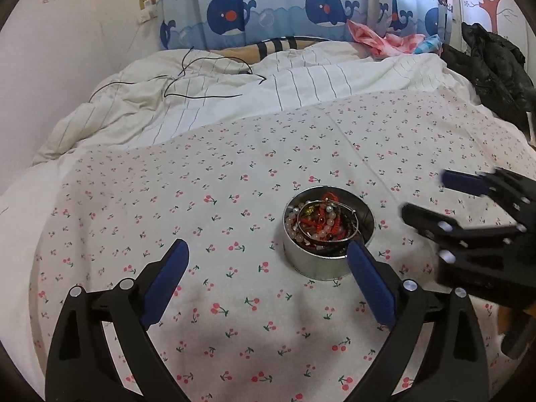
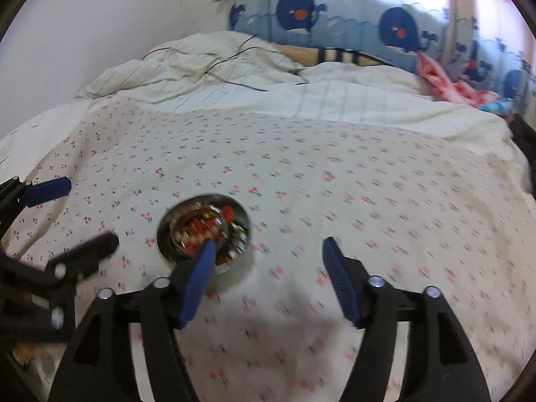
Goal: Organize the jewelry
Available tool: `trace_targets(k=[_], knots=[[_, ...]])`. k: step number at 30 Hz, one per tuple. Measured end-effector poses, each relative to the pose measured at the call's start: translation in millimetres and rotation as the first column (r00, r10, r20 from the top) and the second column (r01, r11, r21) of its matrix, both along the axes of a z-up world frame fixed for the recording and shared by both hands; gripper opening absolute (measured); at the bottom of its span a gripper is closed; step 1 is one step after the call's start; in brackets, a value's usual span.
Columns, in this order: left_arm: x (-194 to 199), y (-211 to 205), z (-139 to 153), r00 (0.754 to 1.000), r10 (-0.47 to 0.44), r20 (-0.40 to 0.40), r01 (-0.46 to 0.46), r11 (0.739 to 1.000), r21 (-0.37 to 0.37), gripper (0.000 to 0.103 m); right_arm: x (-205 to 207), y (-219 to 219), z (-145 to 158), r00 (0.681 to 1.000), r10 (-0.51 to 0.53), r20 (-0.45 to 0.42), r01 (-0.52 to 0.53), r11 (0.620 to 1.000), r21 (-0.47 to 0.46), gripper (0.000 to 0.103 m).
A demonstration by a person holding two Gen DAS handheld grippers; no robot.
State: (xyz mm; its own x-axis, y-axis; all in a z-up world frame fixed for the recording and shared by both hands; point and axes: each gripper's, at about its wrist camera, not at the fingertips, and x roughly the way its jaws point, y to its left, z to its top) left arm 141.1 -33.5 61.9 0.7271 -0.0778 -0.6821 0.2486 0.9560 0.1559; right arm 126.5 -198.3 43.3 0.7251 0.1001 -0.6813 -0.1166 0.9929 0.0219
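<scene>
Both claws tilt down toward the bed [image 1: 301, 154]. The left claw [image 1: 268, 254] and right claw [image 2: 266, 254] gape, holding nothing. The round tin [image 1: 326, 263] stands upright, mouth up, full of jewelry [image 1: 318, 224].

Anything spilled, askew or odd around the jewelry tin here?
Nothing spilled: the round metal tin stands upright on the cherry-print sheet, with the beads and bangles tangled inside it. Only oddity is a loose black cable trailing across the rumpled duvet behind.
</scene>
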Motion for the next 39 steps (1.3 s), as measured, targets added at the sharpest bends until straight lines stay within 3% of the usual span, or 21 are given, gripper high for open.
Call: trace_targets(k=[8, 27, 39], knots=[[-4.7, -5.6, -4.7, 1.000, 0.018, 0.005, -0.018, 1.000, -0.012, 0.094, -28.2, -11.5, -10.8, 0.996, -0.085, 0.034, 0.084, 0.996, 0.020, 0.079], [0.2, 1.5, -13.3, 0.995, 0.103, -0.015, -0.104, 0.991, -0.081, 0.095, -35.7, 0.6, -13.9, 0.996, -0.061, 0.060, 0.063, 0.997, -0.036, 0.087], [2.9, 4.4, -14.3, 0.993, 0.117, -0.029, -0.119, 0.990, -0.079, 0.095, -35.9, 1.0, -14.0, 0.997, -0.048, 0.055, 0.051, 0.998, -0.041, 0.088]])
